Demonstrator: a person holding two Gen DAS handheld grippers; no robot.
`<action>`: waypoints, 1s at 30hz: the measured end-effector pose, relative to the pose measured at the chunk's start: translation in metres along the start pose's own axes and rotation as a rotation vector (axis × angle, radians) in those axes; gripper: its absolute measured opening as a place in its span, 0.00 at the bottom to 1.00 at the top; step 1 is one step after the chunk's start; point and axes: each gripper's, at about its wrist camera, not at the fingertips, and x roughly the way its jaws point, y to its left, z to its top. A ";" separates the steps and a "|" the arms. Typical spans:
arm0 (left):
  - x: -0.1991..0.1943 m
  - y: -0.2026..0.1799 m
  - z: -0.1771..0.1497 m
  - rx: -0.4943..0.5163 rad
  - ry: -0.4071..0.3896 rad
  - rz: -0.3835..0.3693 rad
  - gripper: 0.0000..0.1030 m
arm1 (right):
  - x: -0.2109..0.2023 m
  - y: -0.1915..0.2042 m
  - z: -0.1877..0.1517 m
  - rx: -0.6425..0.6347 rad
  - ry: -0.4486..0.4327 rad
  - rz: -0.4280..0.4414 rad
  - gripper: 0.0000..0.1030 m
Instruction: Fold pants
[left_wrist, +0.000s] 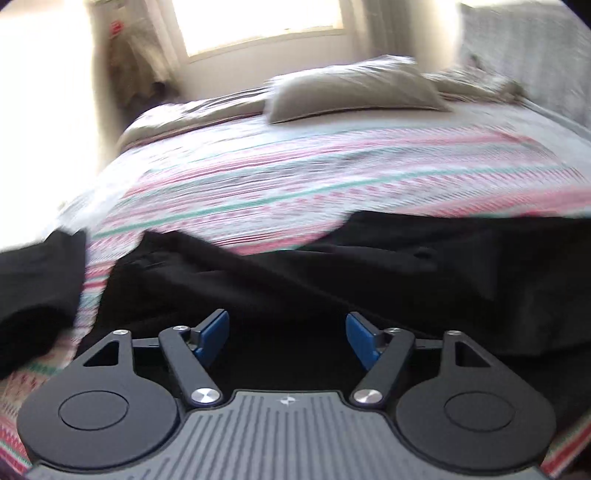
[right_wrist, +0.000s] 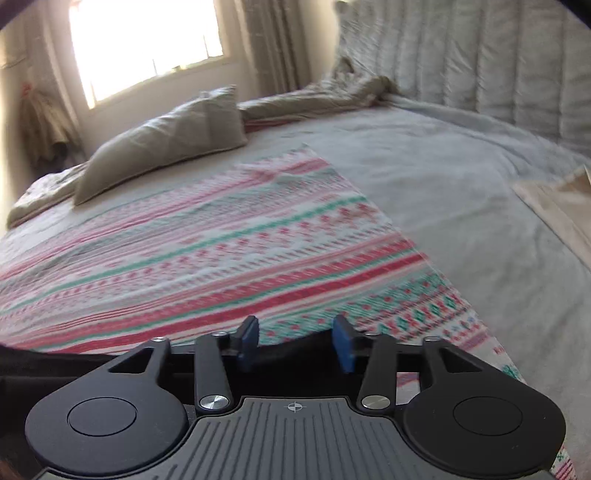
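Observation:
Black pants (left_wrist: 332, 273) lie spread across the near part of a striped pink, white and green blanket (left_wrist: 295, 177) on a bed. My left gripper (left_wrist: 287, 328) is open just above the dark cloth, with nothing between its blue pads (left_wrist: 212, 332). In the right wrist view my right gripper (right_wrist: 295, 338) is open over the pants' edge (right_wrist: 295, 350), whose dark cloth shows between and below the blue pads (right_wrist: 343, 343). A second piece of black cloth (left_wrist: 37, 288) lies at the left.
A grey pillow (left_wrist: 351, 92) and rumpled bedding (right_wrist: 332, 92) lie at the far side of the bed under a bright window (right_wrist: 147, 44). A quilted headboard (right_wrist: 498, 55) stands at the right. A tan cloth (right_wrist: 561, 206) lies on the grey sheet (right_wrist: 461, 192) at the right.

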 end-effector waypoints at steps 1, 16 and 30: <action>0.003 0.011 0.003 -0.029 0.006 0.018 0.73 | -0.004 0.010 0.002 -0.024 0.001 0.017 0.43; 0.084 0.104 0.078 -0.380 0.202 0.047 0.72 | -0.021 0.187 -0.003 -0.208 0.146 0.311 0.51; 0.161 0.104 0.091 -0.477 0.311 0.184 0.01 | -0.008 0.274 -0.051 -0.305 0.277 0.444 0.55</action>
